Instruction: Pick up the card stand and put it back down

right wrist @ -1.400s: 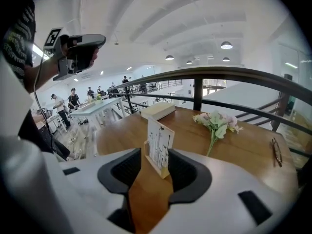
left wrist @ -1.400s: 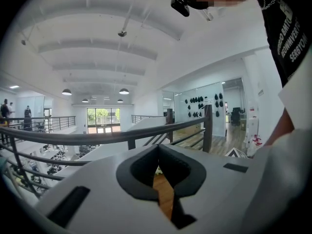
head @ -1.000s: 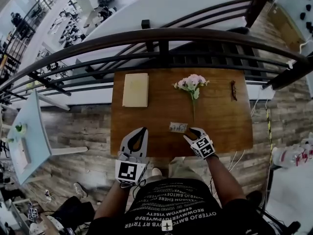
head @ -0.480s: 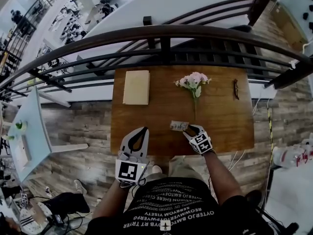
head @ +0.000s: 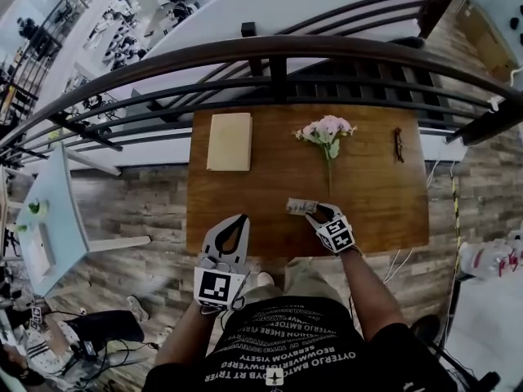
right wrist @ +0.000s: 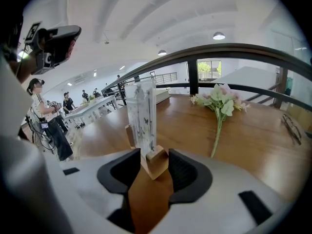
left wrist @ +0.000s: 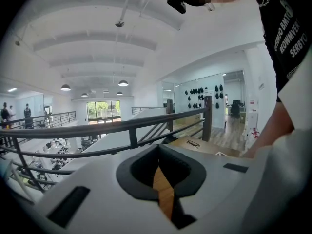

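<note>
A brown wooden counter (head: 245, 211) is set against a dark metal railing (head: 270, 55), with wood-plank floor (head: 139, 211) seen around it. A pale table (head: 57, 211) is placed left. Overhead, a white vaulted ceiling (left wrist: 97, 38) is hung with round lamps (left wrist: 123, 83), and daylight is let in by a far window (left wrist: 101, 109).

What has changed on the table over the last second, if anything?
The right gripper moved forward to the card stand. Its open jaws now straddle the end of the stand's wooden base, seemingly without pressing on it. Nothing was taken hold of or let go. Unchanged: the stand is upright in place on the table, the left gripper is shut at the near edge, and the notebook, flowers and glasses lie as before.
</note>
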`<state>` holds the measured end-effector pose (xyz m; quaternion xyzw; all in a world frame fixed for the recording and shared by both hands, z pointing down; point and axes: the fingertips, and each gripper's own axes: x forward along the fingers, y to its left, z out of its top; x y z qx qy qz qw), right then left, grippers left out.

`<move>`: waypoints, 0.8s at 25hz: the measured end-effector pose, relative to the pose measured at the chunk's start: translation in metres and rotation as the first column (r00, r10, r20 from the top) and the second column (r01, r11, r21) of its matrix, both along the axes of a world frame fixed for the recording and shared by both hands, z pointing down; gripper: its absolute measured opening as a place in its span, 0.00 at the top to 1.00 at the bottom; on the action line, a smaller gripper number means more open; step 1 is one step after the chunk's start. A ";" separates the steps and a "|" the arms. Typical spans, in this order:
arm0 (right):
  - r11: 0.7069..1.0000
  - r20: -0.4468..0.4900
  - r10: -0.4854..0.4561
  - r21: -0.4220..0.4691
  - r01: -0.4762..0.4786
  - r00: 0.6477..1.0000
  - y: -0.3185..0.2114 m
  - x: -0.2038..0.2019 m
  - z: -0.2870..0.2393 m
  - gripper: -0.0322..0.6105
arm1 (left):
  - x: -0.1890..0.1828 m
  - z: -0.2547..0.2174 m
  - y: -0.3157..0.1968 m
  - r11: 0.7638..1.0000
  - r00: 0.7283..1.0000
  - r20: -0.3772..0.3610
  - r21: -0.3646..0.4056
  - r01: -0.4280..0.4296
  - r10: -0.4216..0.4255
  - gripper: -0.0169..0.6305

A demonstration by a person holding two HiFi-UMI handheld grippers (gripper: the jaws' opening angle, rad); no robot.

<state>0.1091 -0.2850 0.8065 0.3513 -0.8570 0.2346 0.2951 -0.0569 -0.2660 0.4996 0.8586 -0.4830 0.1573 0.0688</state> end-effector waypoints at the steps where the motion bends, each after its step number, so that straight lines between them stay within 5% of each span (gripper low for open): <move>1: 1.000 -0.002 -0.003 0.005 0.003 1.000 -0.001 0.000 0.001 0.65 | 0.000 0.001 0.001 1.000 1.000 0.003 -0.002 -0.001 0.001 0.94; 20: 0.992 0.031 -0.098 0.081 0.095 0.995 -0.008 -0.011 0.017 0.67 | -0.002 0.021 0.011 0.999 0.997 0.077 -0.036 -0.016 0.019 0.94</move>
